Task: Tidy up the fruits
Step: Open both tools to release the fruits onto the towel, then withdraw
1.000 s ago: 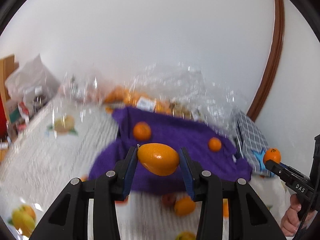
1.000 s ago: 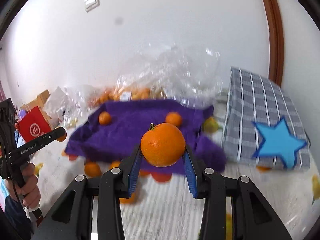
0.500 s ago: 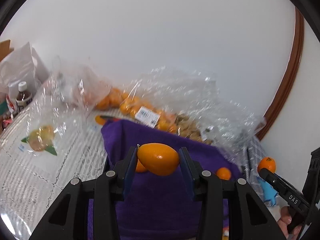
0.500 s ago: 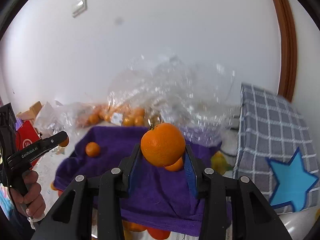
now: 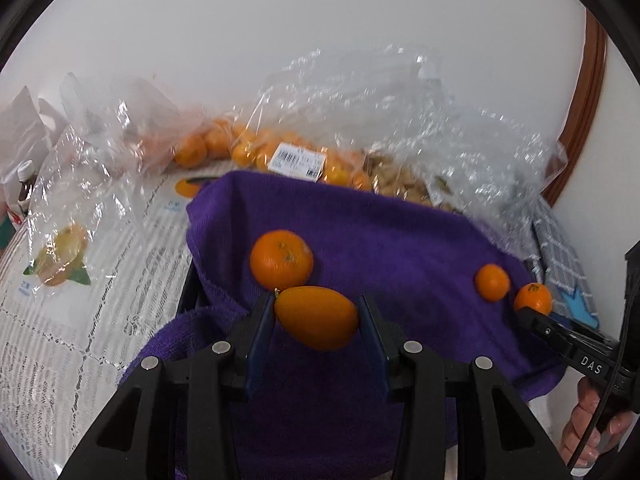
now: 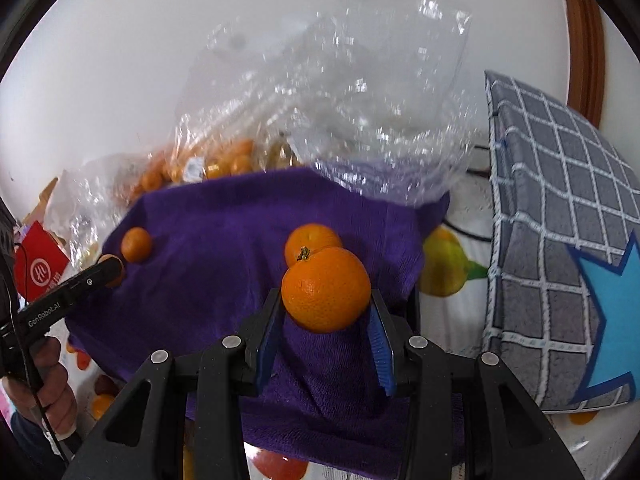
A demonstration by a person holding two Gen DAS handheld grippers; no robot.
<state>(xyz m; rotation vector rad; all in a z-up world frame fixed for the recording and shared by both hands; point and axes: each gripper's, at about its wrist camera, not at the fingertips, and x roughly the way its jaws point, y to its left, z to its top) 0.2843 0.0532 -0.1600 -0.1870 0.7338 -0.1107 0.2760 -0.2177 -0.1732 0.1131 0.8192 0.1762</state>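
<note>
On right gripper (image 5: 534, 312), "DAS", barcode label (image 5: 298, 160)

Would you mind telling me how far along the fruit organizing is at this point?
Two round orange fruits already lie on the purple towel. In hand: the left gripper holds an oval orange fruit, and the right gripper holds a round stemmed orange; both are above the towel, not yet set down.

Right claw (image 6: 326, 320) around orange (image 6: 326, 290); above purple towel (image 6: 216, 232)
</note>
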